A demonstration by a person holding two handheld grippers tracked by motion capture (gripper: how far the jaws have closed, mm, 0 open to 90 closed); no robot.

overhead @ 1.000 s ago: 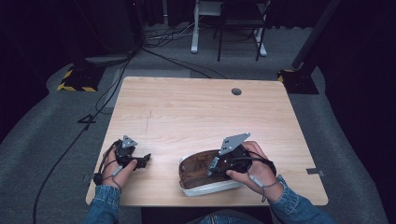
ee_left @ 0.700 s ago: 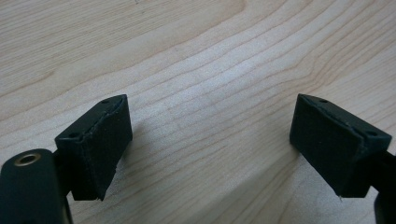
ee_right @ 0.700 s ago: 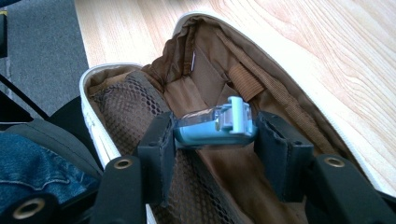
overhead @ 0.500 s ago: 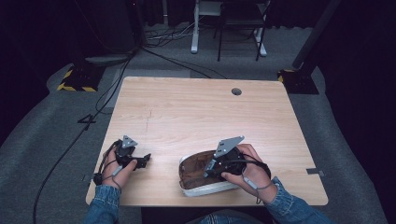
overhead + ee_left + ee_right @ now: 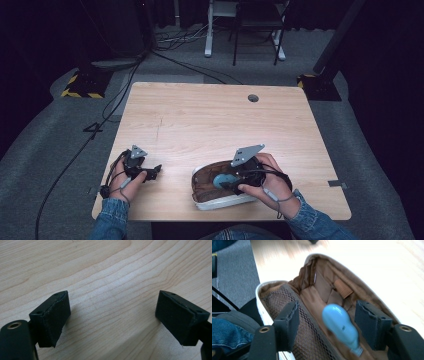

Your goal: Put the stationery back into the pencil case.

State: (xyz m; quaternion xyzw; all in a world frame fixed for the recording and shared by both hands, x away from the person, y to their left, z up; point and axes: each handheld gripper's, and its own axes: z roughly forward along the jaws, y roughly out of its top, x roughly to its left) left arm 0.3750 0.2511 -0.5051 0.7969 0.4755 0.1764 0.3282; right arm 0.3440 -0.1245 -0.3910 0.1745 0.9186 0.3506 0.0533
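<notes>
An open pouch [image 5: 212, 203] with a white outside and brown lining [image 5: 322, 290] lies near the table's front edge. My right gripper [image 5: 223, 182] reaches into its mouth from the right. Its jaws have just been opening. A light-blue rounded object [image 5: 340, 326], blurred, hangs between the pads [image 5: 287, 323] over the lining, and neither pad presses on it. The same blue object [image 5: 220, 179] appears in the high view inside the pouch. My left gripper [image 5: 156, 170] rests on the table to the pouch's left. Nothing but bare wood shows between its wide-open fingers [image 5: 53, 315].
The wooden table [image 5: 210, 120] has a round cable hole [image 5: 253, 98] at its back right. A mesh pocket [image 5: 294, 322] lines the pouch's near wall. Cables and chair legs stand on the grey floor [image 5: 50, 145] beyond the table.
The right gripper's jaws have parted over the pouch, and the blue object now shows loose between them. The left gripper has not moved.
</notes>
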